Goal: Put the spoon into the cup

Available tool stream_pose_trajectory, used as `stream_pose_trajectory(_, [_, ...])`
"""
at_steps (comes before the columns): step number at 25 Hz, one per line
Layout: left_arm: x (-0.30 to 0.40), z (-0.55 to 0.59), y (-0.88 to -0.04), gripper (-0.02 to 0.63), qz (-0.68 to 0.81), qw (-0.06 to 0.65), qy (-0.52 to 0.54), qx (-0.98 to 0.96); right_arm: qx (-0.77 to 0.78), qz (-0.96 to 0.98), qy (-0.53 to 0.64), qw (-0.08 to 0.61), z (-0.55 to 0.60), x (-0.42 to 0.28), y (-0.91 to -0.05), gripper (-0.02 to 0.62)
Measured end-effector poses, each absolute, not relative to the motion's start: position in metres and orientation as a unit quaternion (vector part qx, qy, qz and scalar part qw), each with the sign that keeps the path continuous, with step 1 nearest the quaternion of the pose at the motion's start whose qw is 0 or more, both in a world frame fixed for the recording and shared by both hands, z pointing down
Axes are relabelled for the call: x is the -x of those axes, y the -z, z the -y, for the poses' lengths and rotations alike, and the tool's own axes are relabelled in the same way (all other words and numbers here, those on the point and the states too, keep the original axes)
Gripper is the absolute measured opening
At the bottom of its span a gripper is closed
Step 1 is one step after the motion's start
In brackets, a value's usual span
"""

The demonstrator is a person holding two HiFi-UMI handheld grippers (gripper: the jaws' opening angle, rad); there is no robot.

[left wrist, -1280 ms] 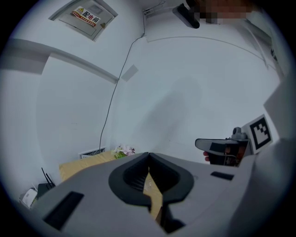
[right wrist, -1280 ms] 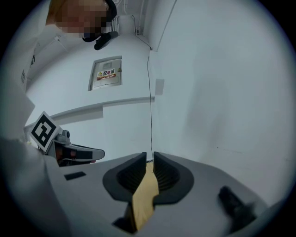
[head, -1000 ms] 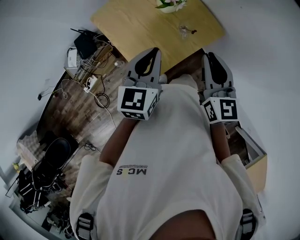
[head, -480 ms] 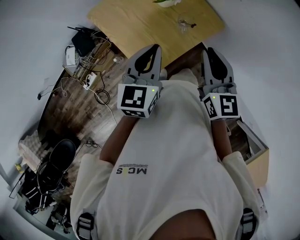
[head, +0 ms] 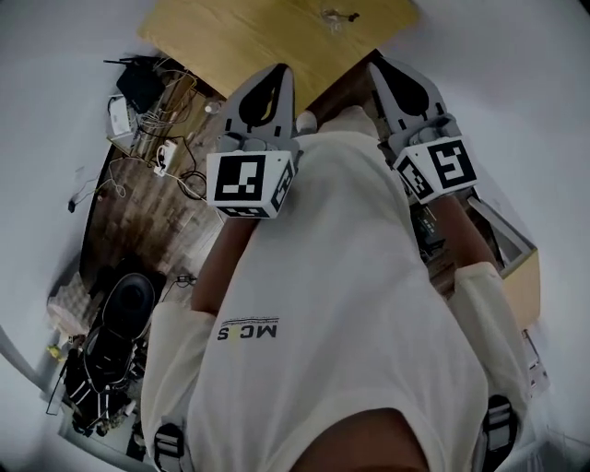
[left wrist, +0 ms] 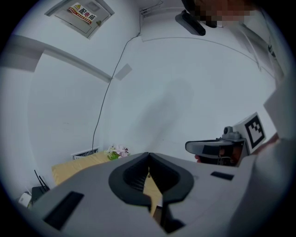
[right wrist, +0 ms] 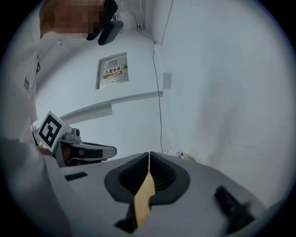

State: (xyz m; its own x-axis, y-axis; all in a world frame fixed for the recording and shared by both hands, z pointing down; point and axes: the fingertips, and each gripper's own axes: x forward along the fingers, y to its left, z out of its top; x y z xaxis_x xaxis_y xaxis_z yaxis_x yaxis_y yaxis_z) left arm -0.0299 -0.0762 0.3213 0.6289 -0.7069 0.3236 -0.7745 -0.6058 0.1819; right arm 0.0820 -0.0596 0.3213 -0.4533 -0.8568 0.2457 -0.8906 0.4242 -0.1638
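Observation:
Both grippers are held up in front of the person's white shirt (head: 323,304), pointing toward a wooden table (head: 230,37). My left gripper (head: 278,70) is shut with nothing between its jaws; the left gripper view shows its jaws (left wrist: 148,155) meeting. My right gripper (head: 380,64) is also shut and empty, its jaws (right wrist: 148,155) closed in the right gripper view. A small clear cup (head: 336,16) stands on the table at the top edge of the head view, far ahead of both grippers. The spoon is too small to make out.
A flower pot (left wrist: 118,151) sits at the table's far end by the white wall. Cables, a power strip (head: 161,152) and a black router (head: 138,85) lie on the wooden floor at left. A black chair (head: 124,309) stands lower left, an open box (head: 507,249) at right.
The head view has tipped down: the table and cup slid to the top edge. Both grippers shifted slightly up and left in the picture and stayed shut.

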Motion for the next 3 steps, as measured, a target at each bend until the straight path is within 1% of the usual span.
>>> stream_pose_trajectory(3, [0.0237, 0.0677, -0.3218, 0.014, 0.424, 0.143, -0.108, -0.888, -0.503, 0.853, -0.125, 0.06, 0.056, -0.0841, -0.3219, 0.035])
